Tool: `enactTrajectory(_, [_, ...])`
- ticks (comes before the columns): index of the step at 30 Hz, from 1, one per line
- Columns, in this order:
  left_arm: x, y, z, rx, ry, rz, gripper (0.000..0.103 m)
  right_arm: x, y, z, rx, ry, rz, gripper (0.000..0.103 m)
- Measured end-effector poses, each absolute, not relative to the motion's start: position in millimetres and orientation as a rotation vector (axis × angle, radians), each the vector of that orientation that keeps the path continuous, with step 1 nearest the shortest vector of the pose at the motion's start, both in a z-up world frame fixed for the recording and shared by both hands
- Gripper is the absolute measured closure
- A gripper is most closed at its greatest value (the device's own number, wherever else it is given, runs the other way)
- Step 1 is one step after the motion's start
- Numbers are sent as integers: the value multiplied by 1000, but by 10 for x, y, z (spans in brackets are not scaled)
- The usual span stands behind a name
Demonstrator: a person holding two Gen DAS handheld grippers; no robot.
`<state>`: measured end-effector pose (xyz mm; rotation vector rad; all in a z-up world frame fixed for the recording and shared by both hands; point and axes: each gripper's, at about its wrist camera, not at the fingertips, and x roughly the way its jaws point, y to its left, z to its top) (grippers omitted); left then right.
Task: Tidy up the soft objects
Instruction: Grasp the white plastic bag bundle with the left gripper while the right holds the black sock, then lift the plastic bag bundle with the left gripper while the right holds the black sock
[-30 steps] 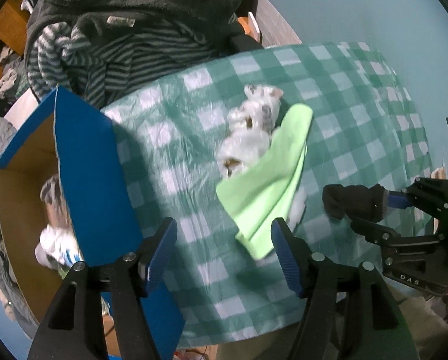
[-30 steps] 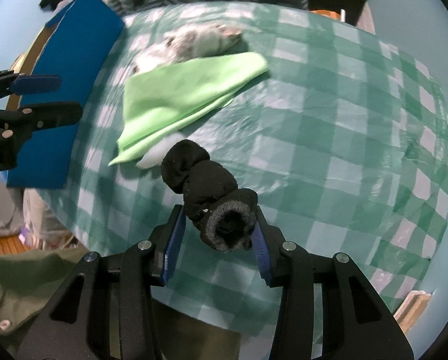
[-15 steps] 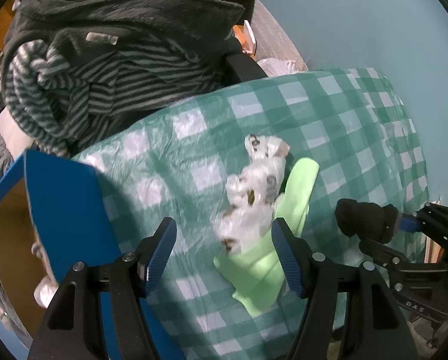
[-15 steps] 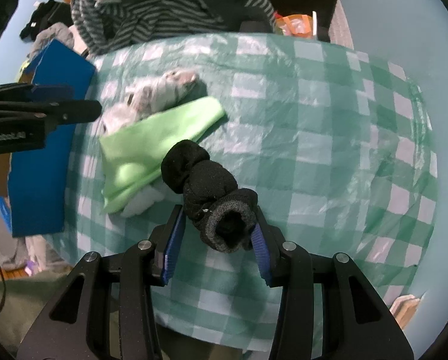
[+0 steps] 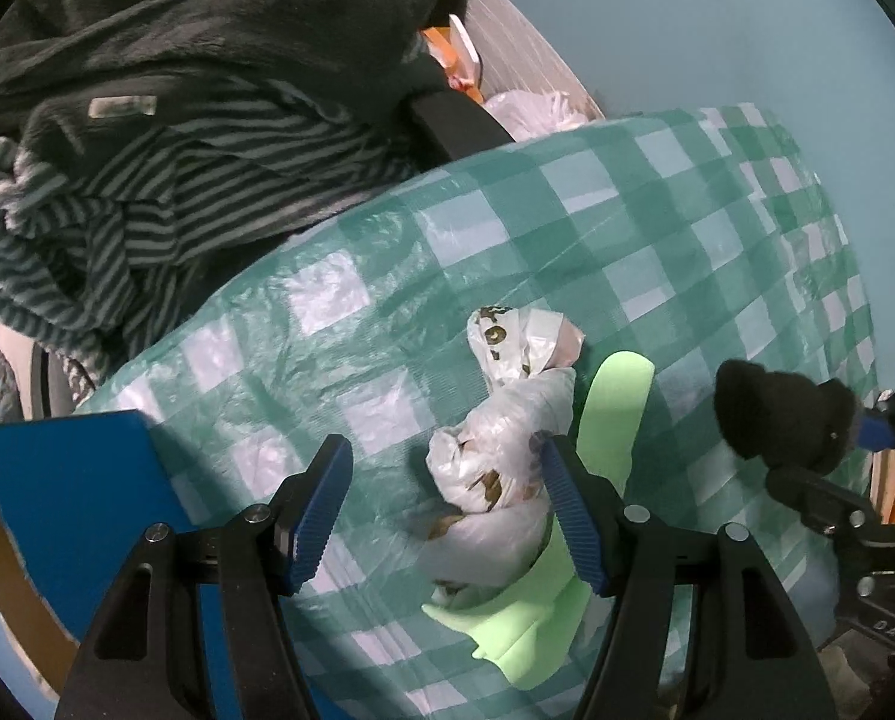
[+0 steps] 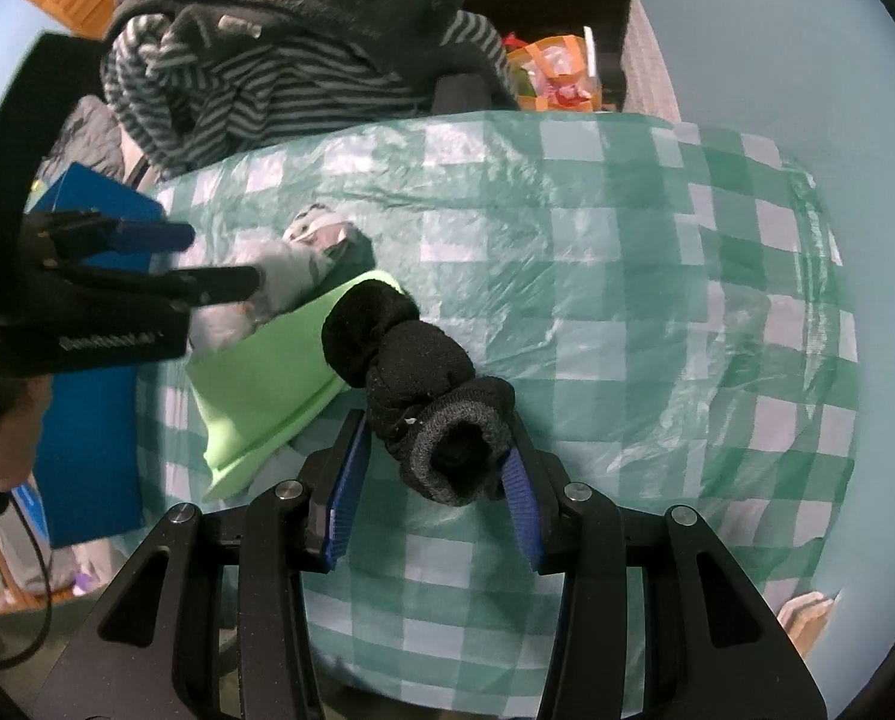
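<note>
A: Where is the black sock bundle [image 6: 423,384]?

B: Clamped in the right gripper [image 6: 432,480], above the counter [image 6: 627,276], beside the green cloth [image 6: 267,378].

A: And the left gripper [image 5: 441,504]?

B: Fingers apart around the plastic bag [image 5: 501,450]; closing seems next, then the blue box [image 5: 75,492].

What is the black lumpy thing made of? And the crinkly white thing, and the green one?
The black rolled socks look like knitted fabric, fuzzy and matte, with a ribbed cuff. The white bag seems to be thin plastic: shiny, see-through, wrinkled. The green cloth looks like smooth, soft fabric, perhaps felt or microfibre; hard to tell.
</note>
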<state>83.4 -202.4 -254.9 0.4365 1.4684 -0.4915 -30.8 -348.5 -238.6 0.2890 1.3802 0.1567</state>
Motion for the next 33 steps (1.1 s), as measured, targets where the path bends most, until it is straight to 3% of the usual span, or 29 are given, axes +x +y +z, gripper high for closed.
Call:
enactTrajectory(4, [828, -2082, -2601, 435, 1480, -522, 30, -267, -3524, -2358, 304, 1377, 137, 60])
enactTrajectory(14, [775, -2202, -2717, 462, 1522, -578, 30, -251, -3536, -2352, 319, 1382, 125, 60])
enactTrajectory(15, [775, -2201, -2732, 458, 1528, -579, 33, -250, -3537, -2353, 320, 1383, 124, 60])
enactTrajectory(17, [781, -2194, -2765, 457, 1539, -580, 54, -256, -3541, -2348, 320, 1382, 120, 60])
enactTrajectory(18, [784, -2186, -2791, 457, 1552, -578, 56, -259, -3545, -2346, 321, 1383, 120, 60])
enactTrajectory(33, [722, -2003, -2392, 431, 1440, -550, 60, -309, -3505, -2263, 318, 1362, 135, 60])
